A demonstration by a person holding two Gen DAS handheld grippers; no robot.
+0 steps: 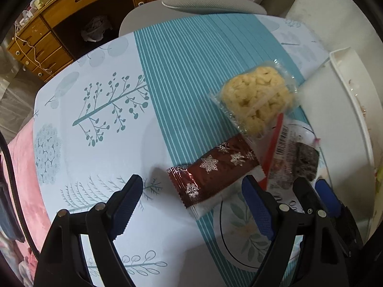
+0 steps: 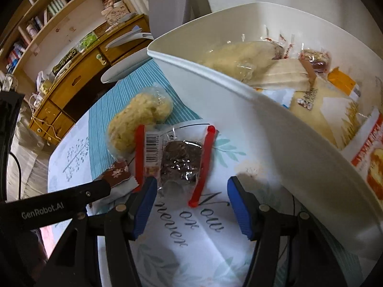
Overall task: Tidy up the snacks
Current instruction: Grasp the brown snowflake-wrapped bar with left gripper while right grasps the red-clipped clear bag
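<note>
- Underneath everything lies the table [image 1: 100, 143], covered by a pale cloth printed with teal trees and a striped teal band; the right wrist view shows script lettering on the cloth just ahead of the fingers.
- Next in size, a white bin [image 2: 275, 124] stands on the table's right side, already holding several wrapped snacks, among them an orange-and-white packet [image 2: 368, 162] against its near wall.
- A grey chair [image 1: 210, 3] stands at the far edge of the table, with a wooden desk [image 1: 47, 35] beyond it.
- Left gripper [image 1: 191, 203]: tongs spread wide apart, holding nothing, the dark red snowflake bar [image 1: 213, 169] lying on the cloth between and just ahead of the fingertips.
- Right gripper [image 2: 191, 198]: tongs likewise apart and empty, hovering just short of the chocolate cake packet [image 2: 177, 157], a clear wrapper with red edges and a barcode.
- The clear bag of yellow puffed snack [image 1: 257, 98] lies on the striped band near the bin's outer wall, its lower corner overlapping the chocolate cake packet.
- The snowflake bar's end touches the red edge of the chocolate cake packet.
</note>
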